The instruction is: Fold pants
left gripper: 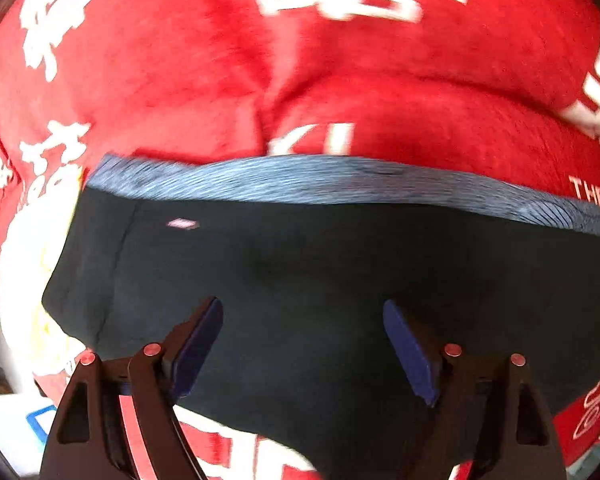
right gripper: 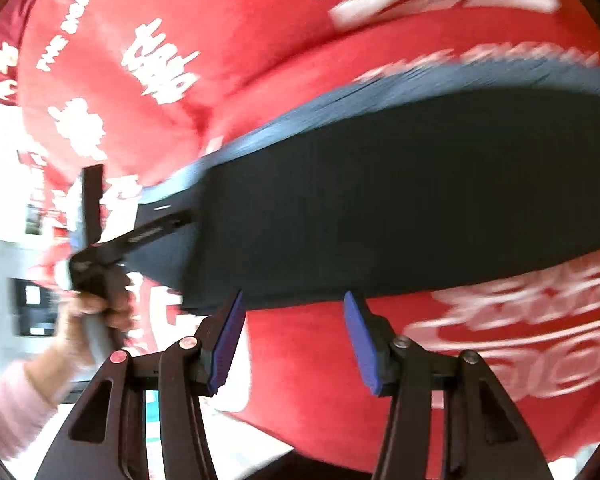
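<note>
The dark pants point(left gripper: 300, 260) lie folded flat on a red blanket, their blue-grey waistband point(left gripper: 300, 180) along the far edge. My left gripper point(left gripper: 302, 306) hangs over the middle of them, pointing steeply down, open, with nothing between its blue pads. In the right wrist view the pants point(right gripper: 400, 200) stretch away to the right. My right gripper point(right gripper: 294, 296) stands open just at their near edge, pads apart and touching no cloth. A hand point(right gripper: 96, 304) at the left holds the other gripper, with one of its fingers point(right gripper: 156, 232) over the pants' left end.
The red blanket point(left gripper: 180, 80) with white lettering covers the whole surface under the pants and bulges in soft folds. A pink sleeve point(right gripper: 8, 404) shows at the lower left. Beyond the blanket's left edge lie bright floor and a dark box point(right gripper: 32, 304).
</note>
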Action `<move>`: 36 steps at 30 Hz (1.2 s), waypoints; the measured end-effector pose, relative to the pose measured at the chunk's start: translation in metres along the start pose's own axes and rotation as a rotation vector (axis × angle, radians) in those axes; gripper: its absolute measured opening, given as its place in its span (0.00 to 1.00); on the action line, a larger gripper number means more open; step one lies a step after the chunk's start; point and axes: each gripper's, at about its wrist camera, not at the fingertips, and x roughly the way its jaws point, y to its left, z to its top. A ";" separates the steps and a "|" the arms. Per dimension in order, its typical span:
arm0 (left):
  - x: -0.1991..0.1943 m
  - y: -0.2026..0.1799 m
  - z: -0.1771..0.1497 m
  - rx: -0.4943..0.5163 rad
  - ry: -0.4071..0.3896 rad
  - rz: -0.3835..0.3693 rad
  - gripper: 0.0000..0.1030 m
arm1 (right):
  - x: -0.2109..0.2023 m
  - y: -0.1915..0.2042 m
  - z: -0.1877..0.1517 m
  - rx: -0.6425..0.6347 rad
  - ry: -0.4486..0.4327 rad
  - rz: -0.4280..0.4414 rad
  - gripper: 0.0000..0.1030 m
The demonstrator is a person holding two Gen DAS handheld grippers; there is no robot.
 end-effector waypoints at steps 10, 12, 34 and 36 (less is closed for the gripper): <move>0.034 0.051 -0.031 0.009 0.042 -0.059 0.81 | 0.100 0.048 -0.026 0.094 0.083 0.178 0.54; 0.037 0.054 -0.031 0.009 0.040 -0.065 0.81 | 0.107 0.051 -0.026 0.102 0.078 0.179 0.54; -0.002 0.019 -0.054 0.158 -0.002 -0.125 0.82 | 0.094 0.058 -0.018 0.141 0.017 0.108 0.10; 0.005 0.011 -0.070 0.201 0.010 -0.090 0.83 | 0.098 0.060 -0.025 0.118 0.026 0.061 0.10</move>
